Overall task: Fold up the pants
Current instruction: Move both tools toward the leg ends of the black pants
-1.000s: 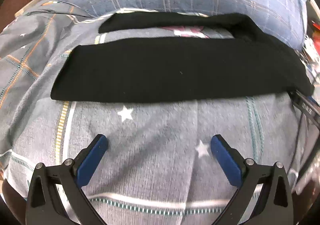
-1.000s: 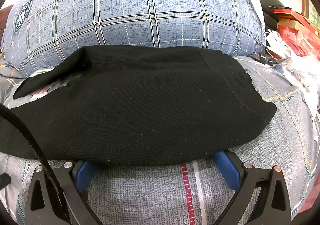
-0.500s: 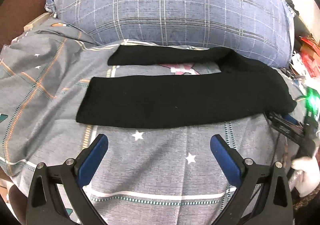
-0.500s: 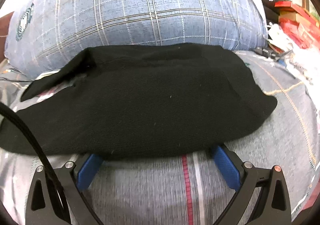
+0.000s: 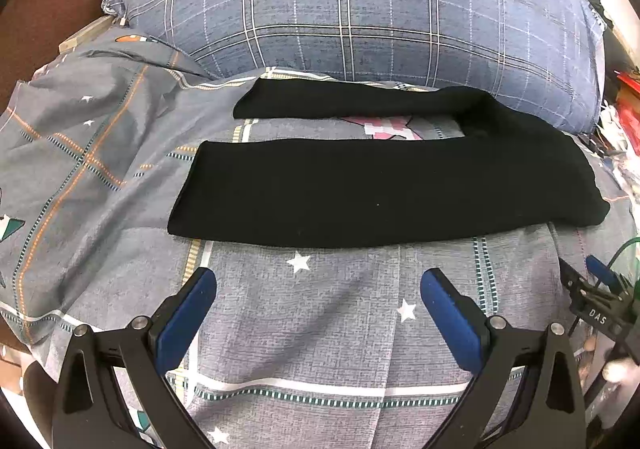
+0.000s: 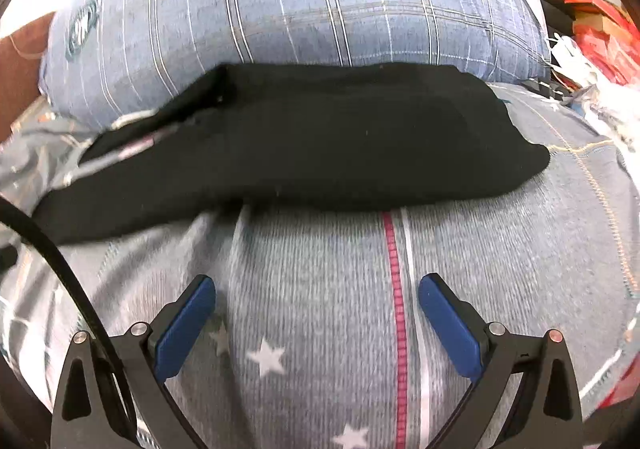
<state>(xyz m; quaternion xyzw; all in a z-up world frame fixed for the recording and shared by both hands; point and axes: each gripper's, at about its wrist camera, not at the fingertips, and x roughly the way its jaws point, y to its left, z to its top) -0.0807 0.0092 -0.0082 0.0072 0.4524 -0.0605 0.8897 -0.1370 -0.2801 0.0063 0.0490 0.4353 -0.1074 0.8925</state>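
Black pants (image 5: 380, 193) lie flat on the grey star-print bedsheet (image 5: 328, 313), legs pointing left and spread apart, waist at the right. The far leg (image 5: 344, 103) runs beside the pillow. My left gripper (image 5: 318, 281) is open and empty, just short of the near leg's edge. In the right wrist view the waist end of the pants (image 6: 320, 145) lies ahead. My right gripper (image 6: 316, 289) is open and empty, clear of the cloth's near edge. The right gripper's body also shows at the right edge of the left wrist view (image 5: 600, 305).
A large blue plaid pillow (image 5: 360, 9) lies behind the pants. Red boxes and white clutter (image 6: 592, 37) sit at the right beyond the bed. A black cable (image 6: 52, 257) crosses the right view's left side. The sheet is wrinkled at the left (image 5: 80, 145).
Both grippers have drawn back from the pants. The right fingers, earlier under the waist's edge, now stand clear of it. The pants have stayed flat.
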